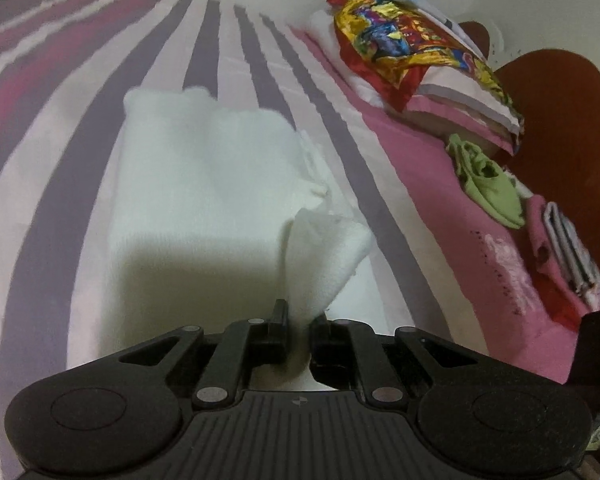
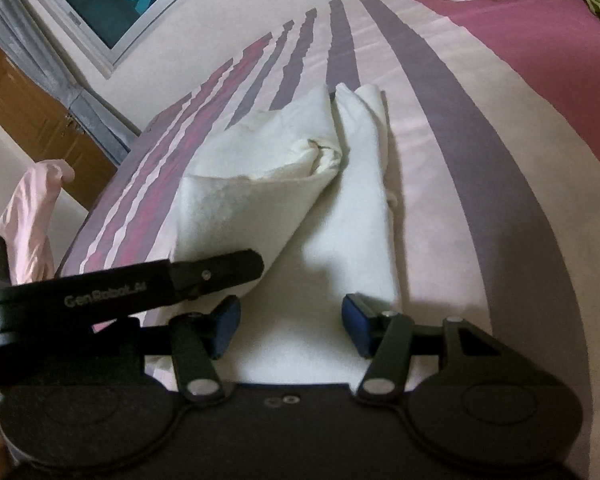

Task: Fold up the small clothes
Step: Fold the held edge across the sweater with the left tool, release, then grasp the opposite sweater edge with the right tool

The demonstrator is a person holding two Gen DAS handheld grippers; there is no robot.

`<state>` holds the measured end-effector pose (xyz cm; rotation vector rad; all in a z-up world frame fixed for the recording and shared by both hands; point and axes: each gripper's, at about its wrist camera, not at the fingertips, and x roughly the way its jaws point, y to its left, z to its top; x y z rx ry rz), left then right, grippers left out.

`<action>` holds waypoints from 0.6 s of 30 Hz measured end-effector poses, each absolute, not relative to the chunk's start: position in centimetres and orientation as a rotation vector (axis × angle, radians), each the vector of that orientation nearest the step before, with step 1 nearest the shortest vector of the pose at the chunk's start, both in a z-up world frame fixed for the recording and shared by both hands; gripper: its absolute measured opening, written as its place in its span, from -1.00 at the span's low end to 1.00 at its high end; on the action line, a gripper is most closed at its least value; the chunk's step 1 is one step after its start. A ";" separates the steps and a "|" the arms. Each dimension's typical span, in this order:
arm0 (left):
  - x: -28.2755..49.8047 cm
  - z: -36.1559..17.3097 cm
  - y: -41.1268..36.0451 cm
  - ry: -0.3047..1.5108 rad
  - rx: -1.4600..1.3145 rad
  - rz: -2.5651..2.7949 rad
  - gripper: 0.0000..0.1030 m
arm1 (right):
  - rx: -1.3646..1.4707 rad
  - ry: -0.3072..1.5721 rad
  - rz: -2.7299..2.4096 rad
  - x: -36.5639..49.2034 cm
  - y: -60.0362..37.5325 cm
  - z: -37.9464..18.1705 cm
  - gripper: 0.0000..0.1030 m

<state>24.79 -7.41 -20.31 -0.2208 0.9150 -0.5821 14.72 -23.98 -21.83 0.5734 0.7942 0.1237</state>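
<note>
In my left wrist view, the left gripper (image 1: 299, 322) pinches a corner of the white cloth (image 1: 204, 184), which lies mid-frame on the striped bedsheet (image 1: 40, 184). In my right wrist view, the right gripper (image 2: 290, 326) stands spread at lower centre, apparently just over the cloth's near edge, touching nothing I can make out.

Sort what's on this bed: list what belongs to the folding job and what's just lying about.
In the job:
- white cloth, a corner pinched in the left tongs
- right tongs, open, nothing between them

Lying about:
- bright patterned cloth on a pillow
- green garment
- folded pile
- pink cloth at the bedside
</note>
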 end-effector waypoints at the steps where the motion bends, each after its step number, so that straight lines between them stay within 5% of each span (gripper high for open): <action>1: 24.6 -20.4 -7.2 0.921 -0.237 -0.585 -0.84 | 0.570 0.798 0.130 14.5 -24.0 -21.8 0.09; 7: 22.8 -20.0 -6.0 0.936 -0.277 -0.612 -0.84 | 0.678 0.760 0.132 12.1 -25.5 -21.2 0.29; 18: 24.3 -18.8 0.1 0.875 -0.333 -0.449 -0.84 | 0.782 0.788 0.138 16.2 -26.2 -21.7 0.05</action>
